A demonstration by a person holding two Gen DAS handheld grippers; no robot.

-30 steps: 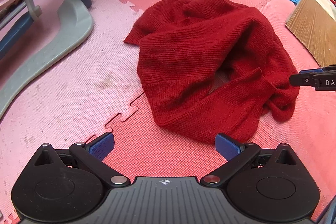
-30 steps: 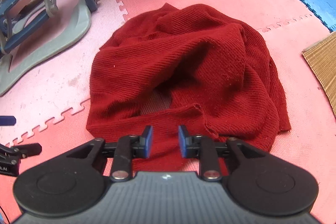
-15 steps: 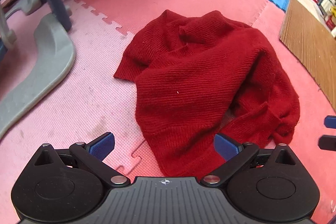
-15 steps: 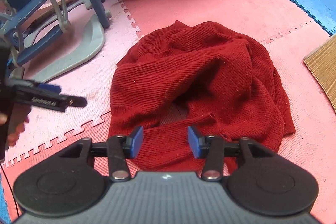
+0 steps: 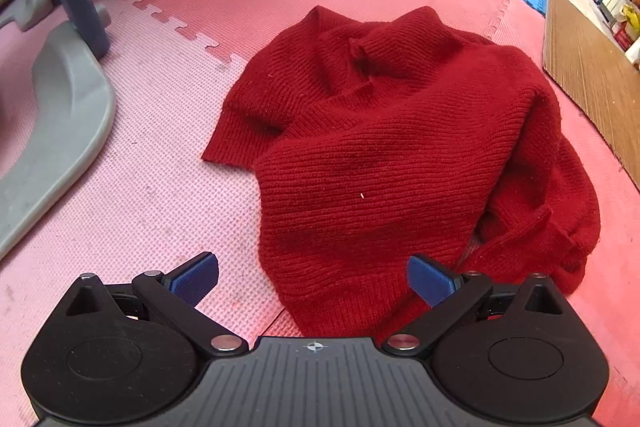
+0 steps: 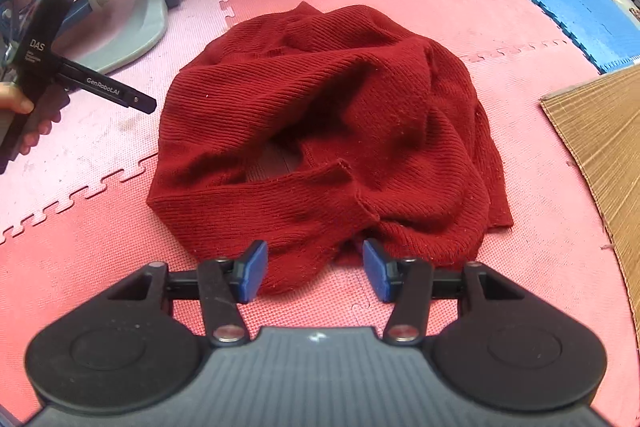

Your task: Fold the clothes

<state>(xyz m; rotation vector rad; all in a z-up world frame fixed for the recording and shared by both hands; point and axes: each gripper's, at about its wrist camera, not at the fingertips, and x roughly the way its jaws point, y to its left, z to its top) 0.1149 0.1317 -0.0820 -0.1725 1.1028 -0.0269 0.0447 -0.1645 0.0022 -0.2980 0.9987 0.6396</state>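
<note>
Garment: a red knit sweater (image 5: 392, 163) lay in a rumpled heap on the pink foam floor mat (image 5: 152, 195), not flat and not folded; one ribbed edge stuck out to the left, and folds bunched up along the far side.

Opening: in the right wrist view a gap in the sweater (image 6: 276, 163) showed the mat through it, with a band of knit running across its near side.

Left gripper: the left gripper (image 5: 313, 277) hung low over the near hem with its jaws spread wide and nothing between them; the right-hand pad sat over the cloth, the left-hand one over bare mat.

Right gripper: the right gripper (image 6: 311, 275) had its jaws parted about the nearest lobe of the sweater, released, gripping nothing; whether the pads touched the knit could not be told.

Left gripper from the side: in the right wrist view it (image 6: 138, 101) was held in a hand (image 6: 18, 115) to the left of the heap.

Surroundings: a grey plastic base (image 5: 60, 131) lay to the left, a brown woven mat (image 6: 600, 155) to the right, both apart from the sweater.

Doing it well: the heap looked to need spreading before any fold would sit true. Each gripper would do best to take a single layer at a clear edge, well apart from the other, then lift and draw outward evenly so the loose knit does not stretch or drag hidden folds along.
</note>
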